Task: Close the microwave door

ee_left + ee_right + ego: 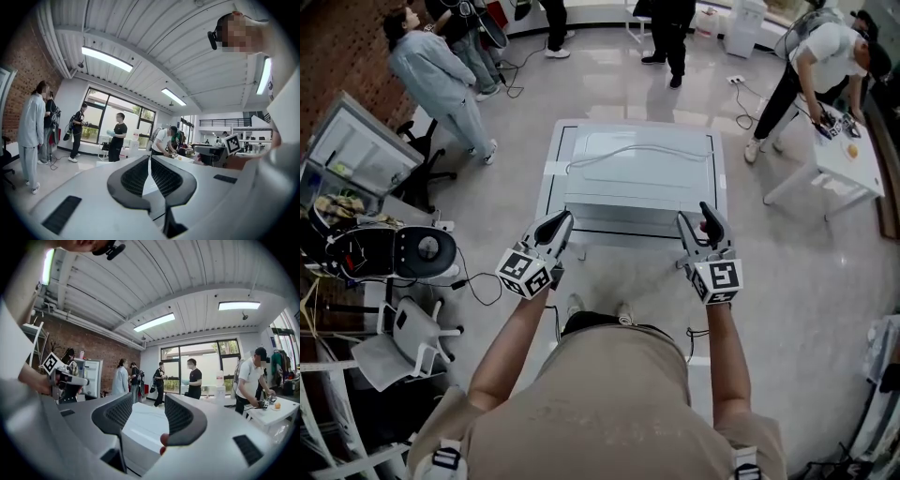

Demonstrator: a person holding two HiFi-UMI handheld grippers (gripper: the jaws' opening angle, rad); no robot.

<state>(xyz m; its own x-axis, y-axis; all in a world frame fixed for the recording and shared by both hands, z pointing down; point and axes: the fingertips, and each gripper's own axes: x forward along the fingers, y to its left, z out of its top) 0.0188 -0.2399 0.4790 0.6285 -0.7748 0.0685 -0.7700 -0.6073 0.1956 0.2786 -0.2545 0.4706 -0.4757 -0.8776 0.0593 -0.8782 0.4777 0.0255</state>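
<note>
Microwave (637, 173) sits on the white surface (551, 192) right in front of me, seen from above in the head view. Its front side (623, 225) faces me. I see no door sticking out, so I think the door is shut or almost shut, but I cannot be sure from up here. My left gripper (555, 228) is by the front left corner and my right gripper (701, 223) is by the front right corner. The floor around is open, and the other people are well apart from me.

In the left gripper view my fingers (133, 177) are almost together, with only a thin slit between them. They hold nothing.

In the right gripper view my fingers (185, 420) are wide apart and empty. The white box shows between them, just ahead. If the door needs one more push, I have room to give it.
</note>
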